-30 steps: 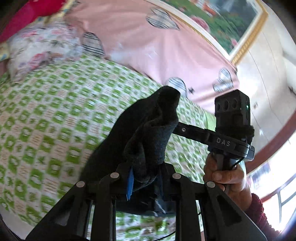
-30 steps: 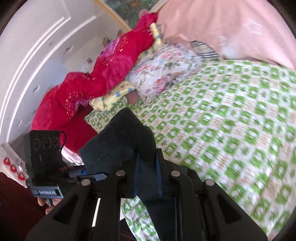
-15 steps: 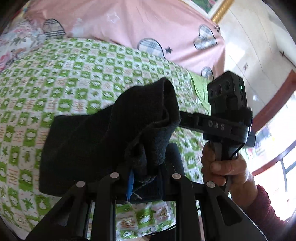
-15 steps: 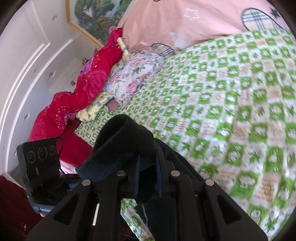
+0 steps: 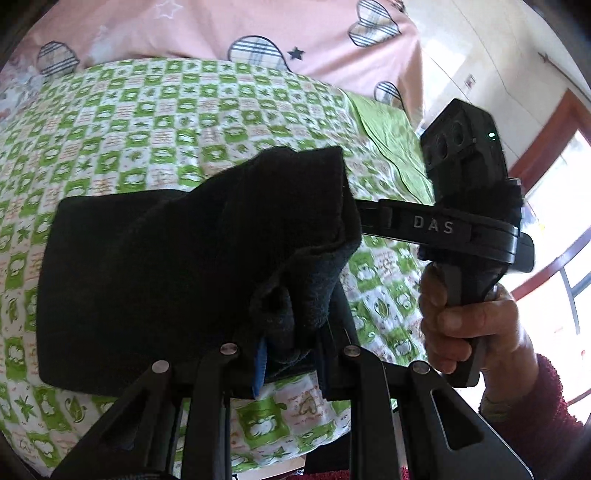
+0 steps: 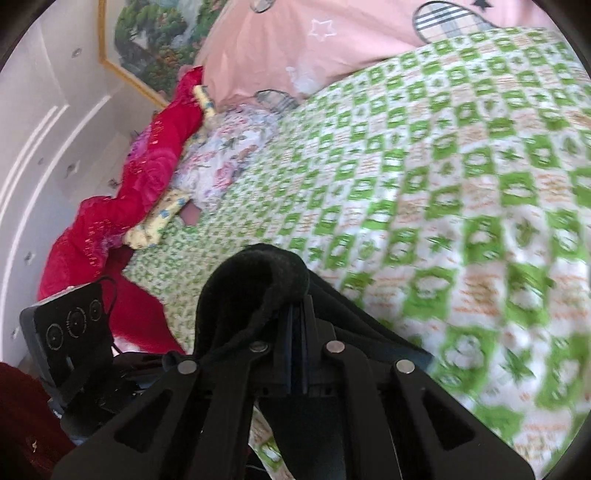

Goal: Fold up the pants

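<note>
Left claw (image 5: 288, 354) is pinched on a bunched edge of the black fleece pants (image 5: 147, 280), with a thick wad of cloth caught between its blue-padded fingers (image 5: 260, 363); the grip sits at one corner so that the fabric hangs and can be carried as a flap. Right claw (image 6: 295, 332) is likewise pressed together on the same garment, a rounded fold of black fleece rising over its fingertips in the right wrist view. In the left wrist view the right claw's handle and its black camera block (image 5: 461, 147) stand just beside the raised cloth, gripped by the person's right hand (image 5: 458, 325) in a maroon knitted sleeve (image 5: 535, 417). Both holds appear to be on neighbouring corners of one end, which suits lifting that end as a straight edge. The rest of the pants lies spread on the green-and-white checked bedspread (image 5: 155, 118), as a flat dark panel below the lifted part. A pink quilt with plaid hearts (image 5: 229, 33) lies behind it, and a red floral blanket (image 6: 147, 166) and a flowered pillow (image 6: 225, 162) sit well apart towards the head of the bed. Judgement: a fold is in hand, the lifted end being brought over the flat portion; release should wait until the edges line up, since thick fleece may slump or bunch.
</note>
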Available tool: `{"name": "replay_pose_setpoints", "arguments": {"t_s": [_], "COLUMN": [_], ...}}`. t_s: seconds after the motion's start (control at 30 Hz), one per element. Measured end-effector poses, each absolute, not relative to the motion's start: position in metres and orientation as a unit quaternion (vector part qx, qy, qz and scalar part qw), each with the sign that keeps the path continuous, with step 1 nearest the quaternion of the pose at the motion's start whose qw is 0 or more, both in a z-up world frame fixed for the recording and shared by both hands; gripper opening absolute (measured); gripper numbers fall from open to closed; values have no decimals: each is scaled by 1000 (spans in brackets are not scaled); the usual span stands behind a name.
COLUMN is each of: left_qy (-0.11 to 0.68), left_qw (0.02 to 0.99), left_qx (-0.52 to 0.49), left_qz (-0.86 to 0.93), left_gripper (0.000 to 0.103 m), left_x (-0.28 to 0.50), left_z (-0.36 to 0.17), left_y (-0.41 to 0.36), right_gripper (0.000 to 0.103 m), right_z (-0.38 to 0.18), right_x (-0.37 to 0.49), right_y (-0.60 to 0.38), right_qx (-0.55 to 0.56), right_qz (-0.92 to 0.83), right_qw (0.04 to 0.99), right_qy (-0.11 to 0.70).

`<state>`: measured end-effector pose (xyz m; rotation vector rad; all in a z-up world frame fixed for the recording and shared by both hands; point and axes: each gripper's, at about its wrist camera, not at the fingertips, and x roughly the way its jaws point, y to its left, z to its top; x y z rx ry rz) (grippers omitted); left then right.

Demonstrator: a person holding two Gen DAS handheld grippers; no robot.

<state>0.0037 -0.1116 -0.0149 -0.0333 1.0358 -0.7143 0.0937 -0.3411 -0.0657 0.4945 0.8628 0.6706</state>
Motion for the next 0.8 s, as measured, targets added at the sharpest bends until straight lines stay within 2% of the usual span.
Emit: {"name": "replay_pose_setpoints", "arguments": {"t_s": [0.03,0.17,0.23,0.27,0.3,0.33,0.37,0.4,0.7,0.8], "left_qy": [483,503,516,516,511,505,502,498,477,471], "left_qw": [809,791,774,771,772,775,777,778,801,814], "left_qx": [-7,-17,-40,-45,-44,-41,-38,-37,-51,-57], "left_qz": [-334,-348,-365,-371,-375,-377,-379,-380,-357,-333], "left_gripper": [23,39,42,44,45,45,46,46,53,60], "left_x": [3,10,12,11,9,6,4,2,2,10], "left_z": [-17,-29,-31,-30,-27,-23,-21,-18,5,9], "left_y": [-115,-117,-113,-111,-110,-108,-107,-105,-61,-42], "right_gripper": [5,5,8,17,39,53,73,77,77,77], "right_z": [-65,-63,-61,-61,-60,-58,-55,-51,-30,-27], "right_x": [91,73,65,62,58,54,51,47,27,23], "right_y": [-344,-365,-371,-374,-377,-379,-380,-381,-365,-352], "right_qx": [230,242,251,258,265,271,276,279,270,253], "right_qz": [304,247,231,226,220,210,203,201,179,162], "right_qw": [830,850,854,854,855,857,860,864,878,883], "right_qy": [407,398,393,391,388,385,379,369,353,360]}}
